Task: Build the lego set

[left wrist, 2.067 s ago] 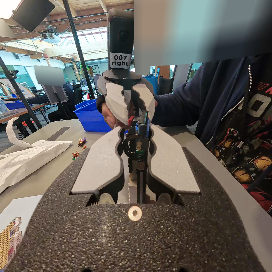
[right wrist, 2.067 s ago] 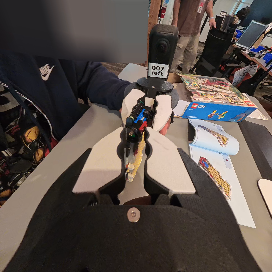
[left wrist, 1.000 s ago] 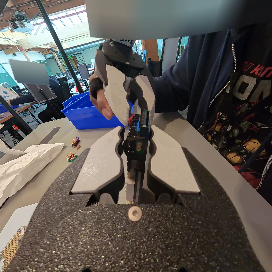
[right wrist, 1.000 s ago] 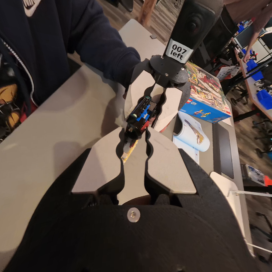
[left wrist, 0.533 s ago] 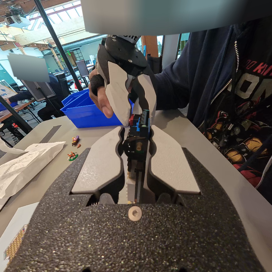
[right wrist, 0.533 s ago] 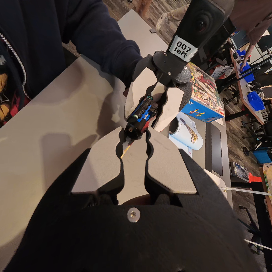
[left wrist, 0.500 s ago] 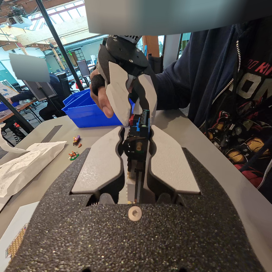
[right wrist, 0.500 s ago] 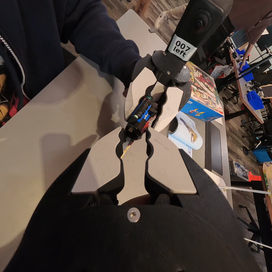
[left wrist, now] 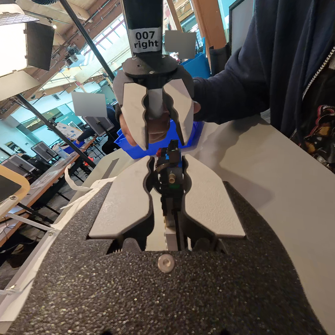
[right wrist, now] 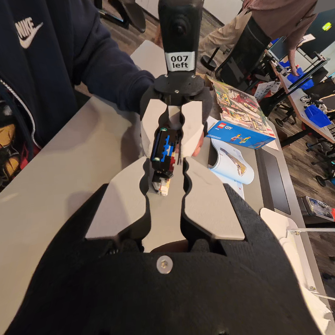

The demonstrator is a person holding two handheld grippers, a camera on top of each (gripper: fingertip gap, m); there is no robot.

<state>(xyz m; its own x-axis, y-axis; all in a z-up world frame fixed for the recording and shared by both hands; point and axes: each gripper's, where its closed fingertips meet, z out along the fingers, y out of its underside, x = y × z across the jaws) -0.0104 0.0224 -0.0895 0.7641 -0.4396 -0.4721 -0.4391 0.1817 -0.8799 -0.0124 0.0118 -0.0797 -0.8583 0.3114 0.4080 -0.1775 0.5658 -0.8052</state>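
Observation:
My left gripper [left wrist: 167, 157] is shut on a small brick model [left wrist: 170, 181] in black, blue, red and white, and holds it above the grey table [left wrist: 262, 172]. The model's far end sticks out past the fingertips. My right gripper [left wrist: 163, 146] faces it with its jaws open, its tips just beyond that end. In the right wrist view the model [right wrist: 163, 152] sits in the left gripper [right wrist: 167, 153] and its white and yellow end reaches between the fingers of my right gripper [right wrist: 165, 160]. A gap shows beside the right finger [right wrist: 192, 174].
A blue bin [left wrist: 192, 130] stands behind the grippers and a white paper bag [left wrist: 81, 195] lies to the left. A blue toy box [right wrist: 241, 134], an open booklet [right wrist: 232, 163] and a white tray [right wrist: 272, 226] lie to the right. A person in a dark hoodie [right wrist: 54, 63] sits close. Less than 4 cm separates the two grippers' tips.
My right gripper was shut on the model's far end; its jaws have opened and let go. Both grippers have swung to face each other more squarely. The left gripper keeps its grasp.

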